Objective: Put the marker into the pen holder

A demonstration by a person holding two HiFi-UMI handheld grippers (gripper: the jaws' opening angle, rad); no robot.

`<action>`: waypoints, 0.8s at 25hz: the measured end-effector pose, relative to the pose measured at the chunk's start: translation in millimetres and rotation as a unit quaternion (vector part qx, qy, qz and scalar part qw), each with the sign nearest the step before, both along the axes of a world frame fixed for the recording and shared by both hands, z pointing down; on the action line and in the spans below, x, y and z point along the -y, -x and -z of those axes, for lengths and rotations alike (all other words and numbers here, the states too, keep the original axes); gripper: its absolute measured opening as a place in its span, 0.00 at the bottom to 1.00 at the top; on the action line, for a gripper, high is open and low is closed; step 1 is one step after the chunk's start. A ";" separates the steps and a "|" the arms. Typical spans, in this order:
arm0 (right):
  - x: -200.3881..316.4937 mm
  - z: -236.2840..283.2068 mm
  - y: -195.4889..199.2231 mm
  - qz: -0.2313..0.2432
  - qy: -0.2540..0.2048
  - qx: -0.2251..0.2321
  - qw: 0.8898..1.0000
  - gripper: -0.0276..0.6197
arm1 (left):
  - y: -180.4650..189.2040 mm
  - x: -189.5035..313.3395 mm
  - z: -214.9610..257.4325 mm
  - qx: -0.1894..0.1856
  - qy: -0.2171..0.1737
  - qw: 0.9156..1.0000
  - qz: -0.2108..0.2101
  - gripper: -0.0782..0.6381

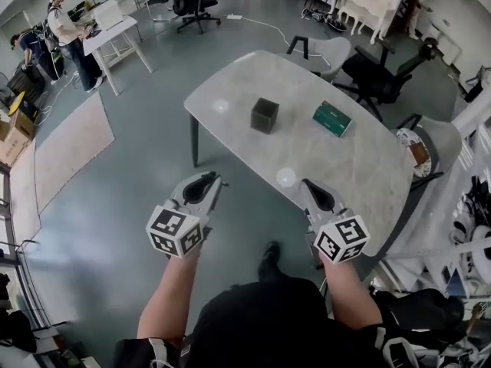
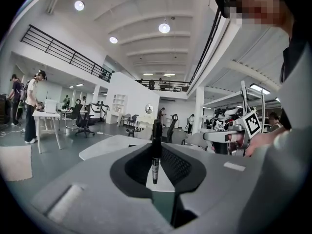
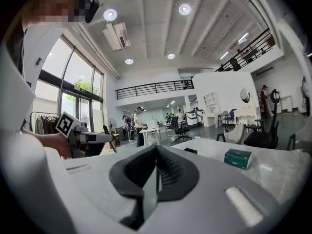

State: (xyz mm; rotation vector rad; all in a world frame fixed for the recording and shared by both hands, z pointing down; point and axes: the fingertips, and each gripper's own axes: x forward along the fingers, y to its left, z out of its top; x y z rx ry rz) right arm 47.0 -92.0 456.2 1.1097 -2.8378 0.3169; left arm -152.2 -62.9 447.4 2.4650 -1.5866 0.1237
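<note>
The pen holder (image 1: 265, 116), a small black cube, stands on the pale oval table (image 1: 253, 83) near its middle. Both grippers hover over the floor short of the table's near edge. My left gripper (image 1: 209, 179) is shut on a black marker (image 2: 155, 162), which stands upright between the pads with its tip end up. In the left gripper view the jaws (image 2: 156, 144) close around the marker's barrel. My right gripper (image 1: 308, 184) is shut with nothing in it; in the right gripper view its pads (image 3: 155, 150) meet. Each gripper shows in the other's view.
A green box (image 1: 332, 118) lies on the table right of the pen holder, also seen as the green box (image 3: 238, 158). Office chairs (image 1: 376, 75) stand around the table's far and right sides. A rug (image 1: 69, 148) lies on the floor at left. People stand at a desk (image 1: 107, 29) far left.
</note>
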 end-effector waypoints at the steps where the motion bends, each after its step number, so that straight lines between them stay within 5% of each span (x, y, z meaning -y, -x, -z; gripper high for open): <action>1: 15.8 -1.5 -3.0 0.001 -0.001 0.001 1.000 0.05 | -5.8 18.2 -2.1 0.000 0.003 1.000 0.001 0.19; 9: 106.2 -21.7 -20.8 0.026 0.029 0.008 0.999 0.05 | -56.9 119.1 -7.0 -0.004 0.013 1.000 -0.011 0.19; 20: 178.8 -21.3 14.4 0.030 0.037 -0.008 0.999 0.05 | -27.8 206.0 -4.5 -0.017 0.009 1.000 -0.022 0.19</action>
